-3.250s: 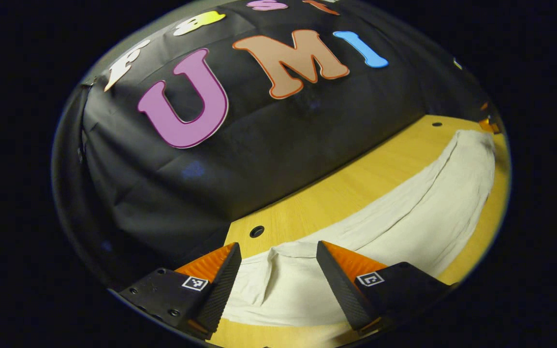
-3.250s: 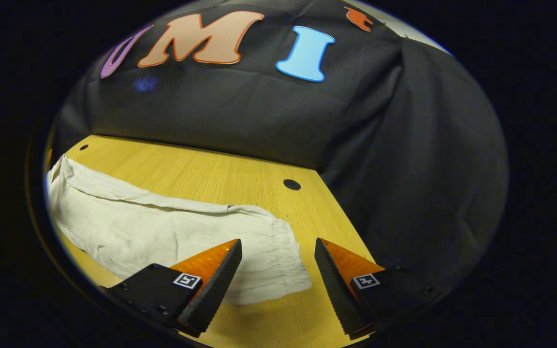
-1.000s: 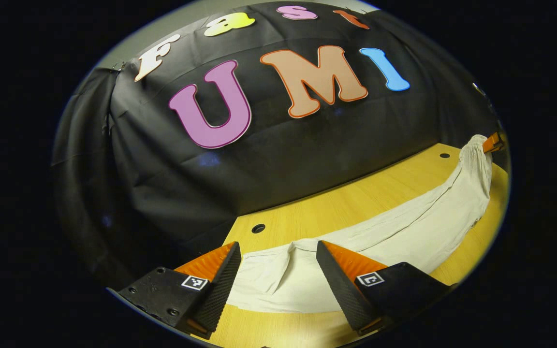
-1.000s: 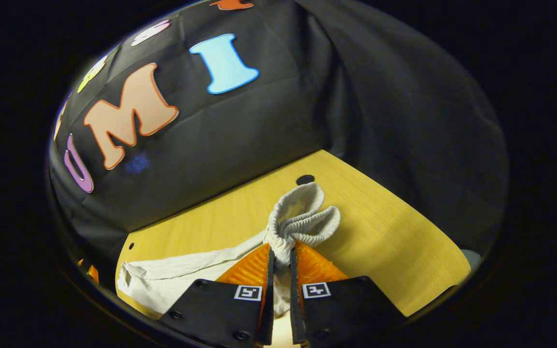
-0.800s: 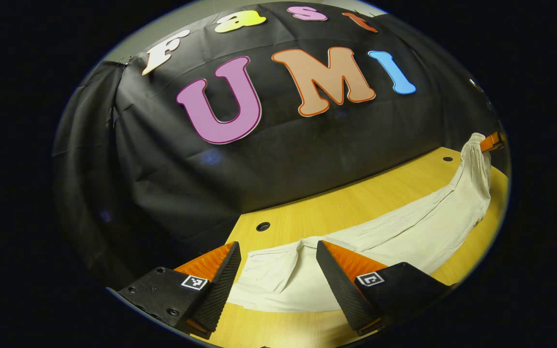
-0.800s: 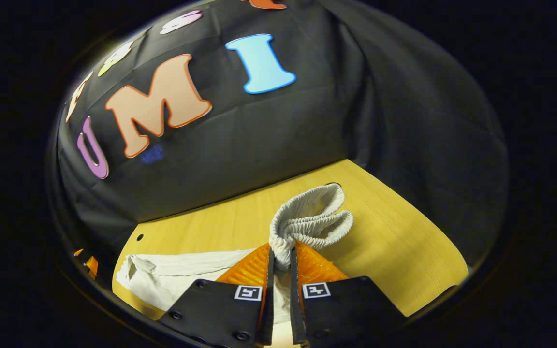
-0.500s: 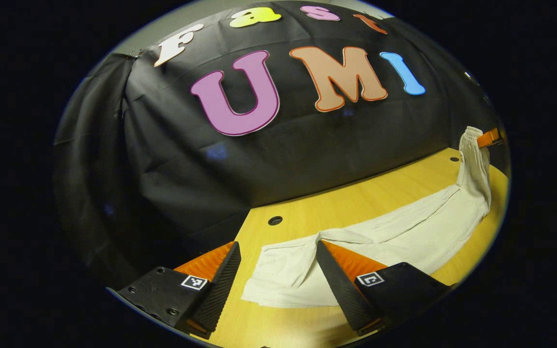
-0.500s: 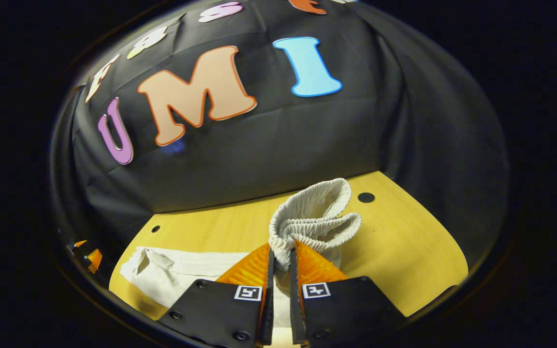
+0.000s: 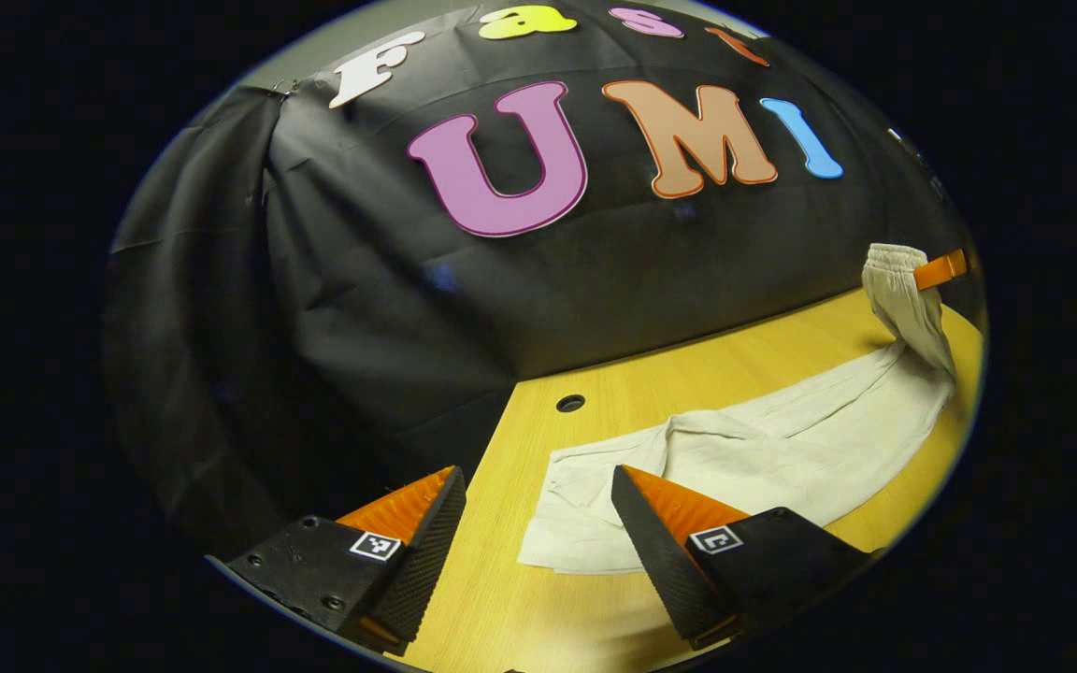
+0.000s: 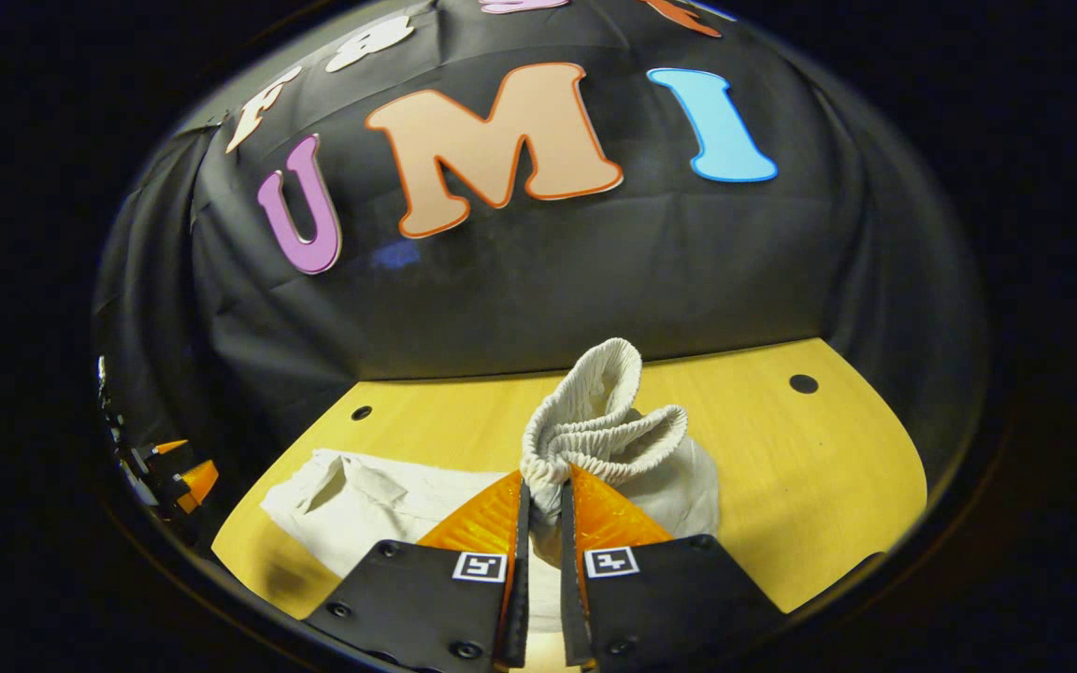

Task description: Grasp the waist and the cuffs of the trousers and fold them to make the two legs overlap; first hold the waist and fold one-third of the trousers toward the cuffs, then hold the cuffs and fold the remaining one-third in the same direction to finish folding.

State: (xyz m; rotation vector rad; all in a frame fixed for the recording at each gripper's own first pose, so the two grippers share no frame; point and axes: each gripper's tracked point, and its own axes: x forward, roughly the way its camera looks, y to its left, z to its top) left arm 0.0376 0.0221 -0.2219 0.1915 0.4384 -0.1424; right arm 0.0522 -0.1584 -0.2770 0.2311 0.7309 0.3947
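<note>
Cream trousers [image 9: 763,453] lie lengthwise on the yellow wooden table [image 9: 520,598]. In the right gripper view my right gripper [image 10: 541,505] is shut on the bunched elastic waist [image 10: 599,435], lifted above the table with the legs [image 10: 351,505] trailing off to the left. In the left gripper view my left gripper [image 9: 538,523] hangs open over the table, its right finger over the cuff end [image 9: 576,523], nothing between the fingers. Far right in that view the raised waist [image 9: 903,290] hangs from the right gripper [image 9: 940,269].
Black cloth walls close off the back and sides of the table. Round holes [image 9: 570,403] [image 10: 803,383] [image 10: 362,412] sit near the table's far corners. The left gripper [image 10: 174,472] appears at the left edge of the right gripper view.
The right gripper shut on the waist, lifted it and has carried it toward the cuffs. The left gripper stayed open and drifted left, so the cuffs now sit to its right.
</note>
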